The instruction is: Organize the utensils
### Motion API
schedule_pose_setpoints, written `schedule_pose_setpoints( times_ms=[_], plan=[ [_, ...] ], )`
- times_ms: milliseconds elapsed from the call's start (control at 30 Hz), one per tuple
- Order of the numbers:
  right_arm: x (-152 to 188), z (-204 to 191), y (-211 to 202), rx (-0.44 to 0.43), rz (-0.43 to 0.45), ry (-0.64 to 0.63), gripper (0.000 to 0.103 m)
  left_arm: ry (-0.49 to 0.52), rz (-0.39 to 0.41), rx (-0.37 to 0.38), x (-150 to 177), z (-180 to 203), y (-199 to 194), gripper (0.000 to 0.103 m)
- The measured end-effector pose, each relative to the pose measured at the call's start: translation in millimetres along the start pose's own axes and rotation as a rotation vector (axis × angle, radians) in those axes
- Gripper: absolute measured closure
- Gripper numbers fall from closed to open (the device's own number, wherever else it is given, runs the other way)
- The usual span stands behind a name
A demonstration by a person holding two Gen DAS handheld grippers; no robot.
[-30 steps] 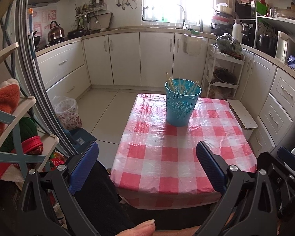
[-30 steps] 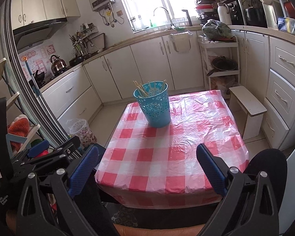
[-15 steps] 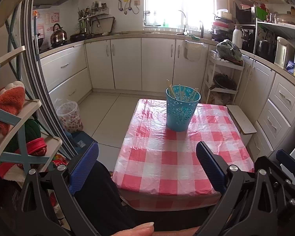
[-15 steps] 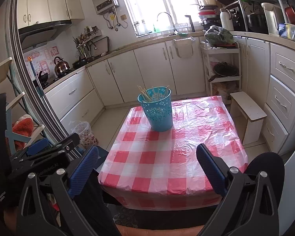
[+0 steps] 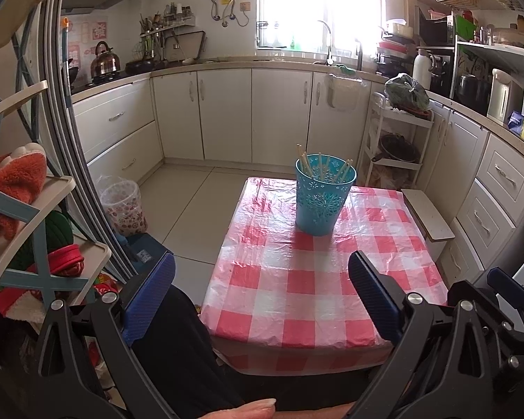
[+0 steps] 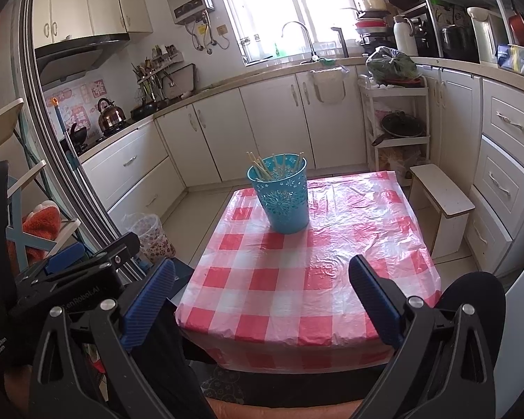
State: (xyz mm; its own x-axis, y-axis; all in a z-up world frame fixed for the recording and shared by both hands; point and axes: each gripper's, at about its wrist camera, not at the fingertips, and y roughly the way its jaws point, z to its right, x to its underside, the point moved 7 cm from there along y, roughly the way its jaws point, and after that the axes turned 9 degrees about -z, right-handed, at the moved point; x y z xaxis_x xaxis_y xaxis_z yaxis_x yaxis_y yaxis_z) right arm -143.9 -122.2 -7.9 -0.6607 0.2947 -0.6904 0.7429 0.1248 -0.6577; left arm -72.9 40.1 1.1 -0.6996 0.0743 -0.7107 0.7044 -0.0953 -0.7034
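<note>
Both tongs are spread wide and hold nothing — the left gripper (image 5: 261, 291) and the right gripper (image 6: 261, 291) hang short of the near edge of the checked table (image 5: 307, 289). One blue cup (image 5: 324, 196) stands towards the table's far end, with the chopsticks (image 5: 323, 167) upright inside; about eight show, though the exact count is unclear. No loose utensil lies on the cloth, so the sorting looks finished — best to stay back and not knock the cup.
</note>
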Motion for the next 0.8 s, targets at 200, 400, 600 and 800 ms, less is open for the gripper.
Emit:
schedule_pose_setpoints(
  times_ms=[200,400,600,800],
  plan=[
    [0.2,-1.0,0.1,0.002,0.001,0.001,0.007,0.0,0.003,-0.005,-0.9,0.4,-0.3,0.008],
    [0.4,-1.2,0.3,0.001,0.0,0.001,0.007,0.0,0.002,-0.004,-0.7,0.1,-0.3,0.008],
    [0.1,-1.6,-0.1,0.0,-0.001,-0.001,0.007,-0.001,0.003,-0.004,-0.7,-0.1,-0.4,0.008],
    [0.6,-2.2,0.1,-0.002,-0.004,-0.001,0.007,-0.002,0.003,-0.007,-0.8,-0.8,-0.4,0.008]
  ],
)
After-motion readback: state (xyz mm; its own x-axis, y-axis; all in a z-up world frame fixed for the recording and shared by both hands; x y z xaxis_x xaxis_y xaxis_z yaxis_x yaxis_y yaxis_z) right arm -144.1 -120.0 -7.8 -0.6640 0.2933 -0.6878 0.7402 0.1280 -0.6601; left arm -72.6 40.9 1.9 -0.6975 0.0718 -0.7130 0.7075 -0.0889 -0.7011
